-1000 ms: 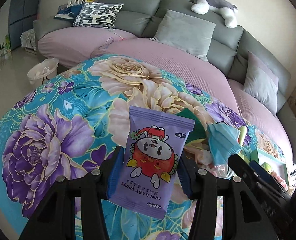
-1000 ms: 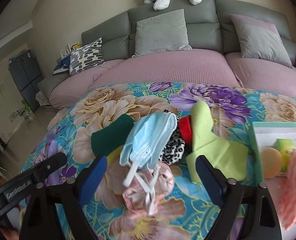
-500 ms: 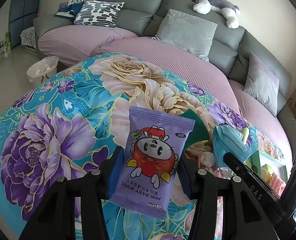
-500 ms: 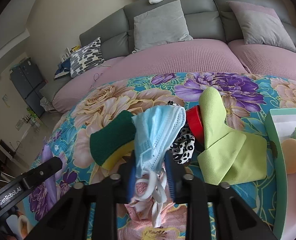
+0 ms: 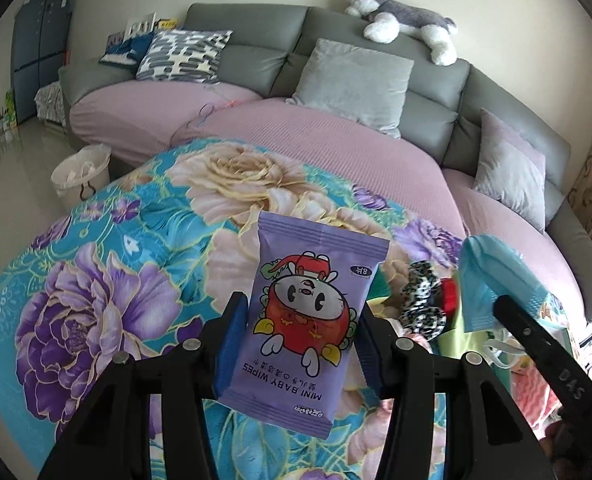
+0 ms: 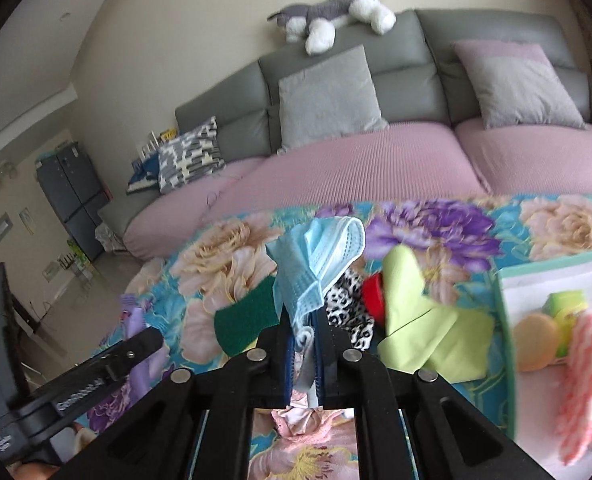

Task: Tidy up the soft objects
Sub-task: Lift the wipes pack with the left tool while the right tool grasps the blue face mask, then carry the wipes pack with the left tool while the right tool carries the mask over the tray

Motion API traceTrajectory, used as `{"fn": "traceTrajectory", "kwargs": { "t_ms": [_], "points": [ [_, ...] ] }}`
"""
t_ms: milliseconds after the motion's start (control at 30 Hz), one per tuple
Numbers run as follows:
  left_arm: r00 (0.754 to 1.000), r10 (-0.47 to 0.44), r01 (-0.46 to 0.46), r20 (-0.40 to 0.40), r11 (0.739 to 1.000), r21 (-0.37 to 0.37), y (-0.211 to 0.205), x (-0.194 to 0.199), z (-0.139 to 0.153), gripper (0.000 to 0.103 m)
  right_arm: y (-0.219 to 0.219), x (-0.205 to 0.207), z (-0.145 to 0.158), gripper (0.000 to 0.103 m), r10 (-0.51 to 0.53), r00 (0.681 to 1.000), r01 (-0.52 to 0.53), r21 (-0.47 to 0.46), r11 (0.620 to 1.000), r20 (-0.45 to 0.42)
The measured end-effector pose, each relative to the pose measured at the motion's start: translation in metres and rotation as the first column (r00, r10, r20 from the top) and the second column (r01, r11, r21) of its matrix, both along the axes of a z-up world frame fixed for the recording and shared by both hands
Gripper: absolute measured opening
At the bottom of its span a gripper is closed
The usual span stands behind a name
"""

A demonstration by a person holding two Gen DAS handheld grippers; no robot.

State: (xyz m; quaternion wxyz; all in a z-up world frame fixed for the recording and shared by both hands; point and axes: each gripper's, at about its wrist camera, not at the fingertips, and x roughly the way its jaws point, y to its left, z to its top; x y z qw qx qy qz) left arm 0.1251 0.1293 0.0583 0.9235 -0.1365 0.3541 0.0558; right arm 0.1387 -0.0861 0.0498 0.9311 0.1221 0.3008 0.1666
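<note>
Blue face mask (image 6: 318, 266) pinched tight in the right gripper (image 6: 304, 344), its loops hidden between the pads; left gripper (image 5: 298, 340) clamps a purple wipes packet (image 5: 302, 320) above the floral cloth (image 5: 108, 280). Green tray (image 6: 504, 320), cut off at the frame edge, holds a blurred pink cloth (image 6: 584, 380) and sponges (image 6: 536, 342)

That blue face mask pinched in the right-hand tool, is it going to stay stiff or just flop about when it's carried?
Probably floppy: the face mask already folds and droops over the shut right gripper, and its ear loops dangle below. It looks thin and likely very light, so it may sway when carried. Pinched low by a bunched part, it could perhaps slip if tugged.
</note>
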Motion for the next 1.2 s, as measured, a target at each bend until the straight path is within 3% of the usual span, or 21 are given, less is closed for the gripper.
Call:
{"fn": "traceTrajectory", "kwargs": {
  "t_ms": [400,733,1000,1200],
  "points": [
    [0.978,-0.201,0.199,0.053,0.979,0.041,-0.089,0.007,0.02,0.053,-0.093,-0.038,0.022,0.008,-0.232,0.972,0.234,-0.065,0.97,0.029],
    [0.915,-0.402,0.396,0.036,0.911,0.114,-0.185,0.011,0.018,0.053,-0.18,-0.056,0.02,0.008,-0.437,0.899,0.437,-0.101,0.894,0.027],
    [0.893,-0.45,0.448,-0.027,0.877,0.173,-0.216,0.02,0.012,0.053,-0.228,-0.056,0.007,0.008,-0.528,0.849,0.523,-0.122,0.843,-0.008],
    [0.896,-0.443,0.441,-0.038,0.873,0.211,-0.226,0.026,0.027,0.053,-0.242,-0.056,-0.001,0.008,-0.531,0.847,0.525,-0.106,0.844,-0.033]
  ]
}}
